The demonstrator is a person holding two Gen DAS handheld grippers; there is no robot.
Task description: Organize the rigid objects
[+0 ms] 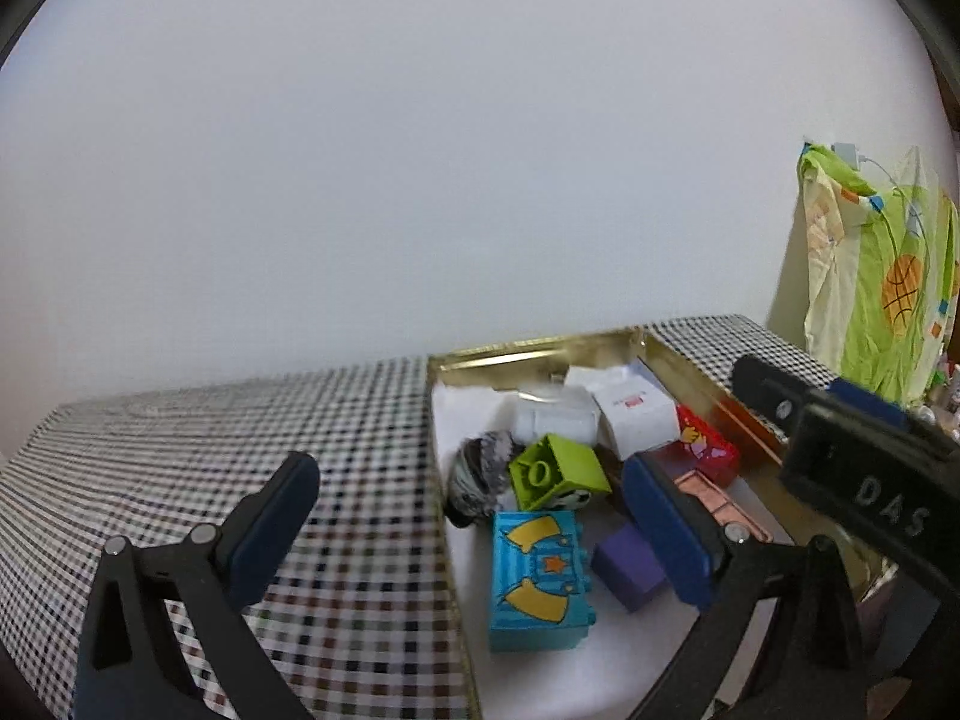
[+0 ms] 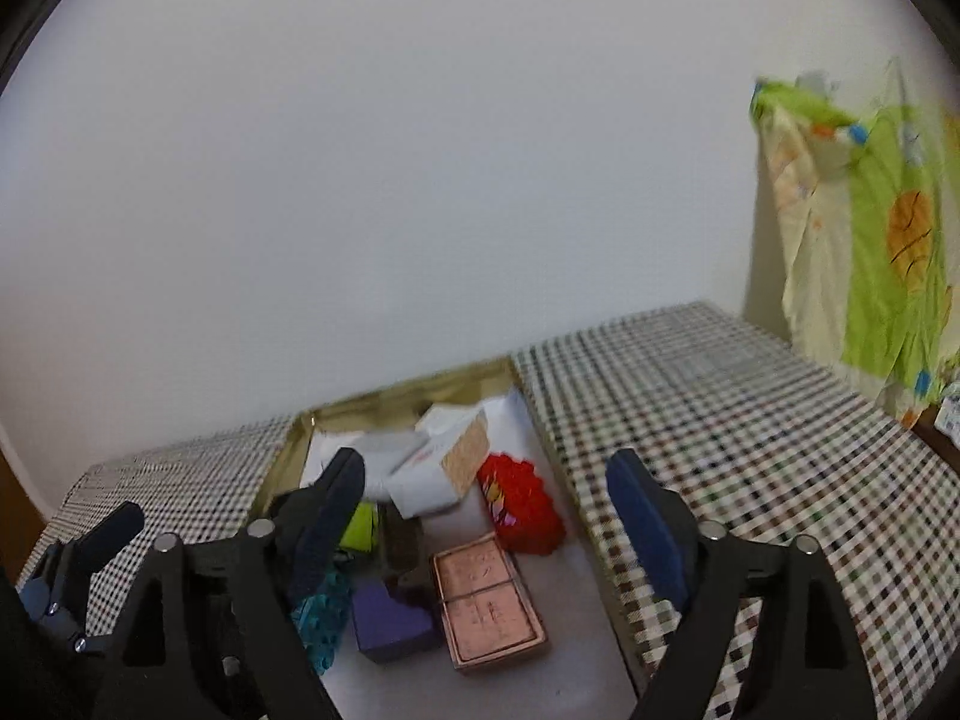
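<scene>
A gold tin tray [image 1: 528, 348] with a white liner holds several toys. A blue brick with yellow shapes [image 1: 540, 576], a green brick [image 1: 558, 471], a purple block [image 1: 630, 564], a red brick [image 1: 708, 447] and a white box [image 1: 630, 420] lie in it. My left gripper [image 1: 474, 522] hangs open over the tray's left edge, gripping nothing. My right gripper [image 2: 489, 531] is open too, empty, above a copper-pink flat box [image 2: 486, 606], the purple block [image 2: 390, 624] and the red brick [image 2: 522, 504]. Its left finger hides part of the blue brick [image 2: 324, 612].
A checked cloth [image 1: 240, 450] covers the table on both sides of the tray [image 2: 420, 387]. A green patterned cloth [image 2: 870, 228] hangs at the far right. A grey fuzzy item [image 1: 480, 474] lies in the tray. A white wall stands behind.
</scene>
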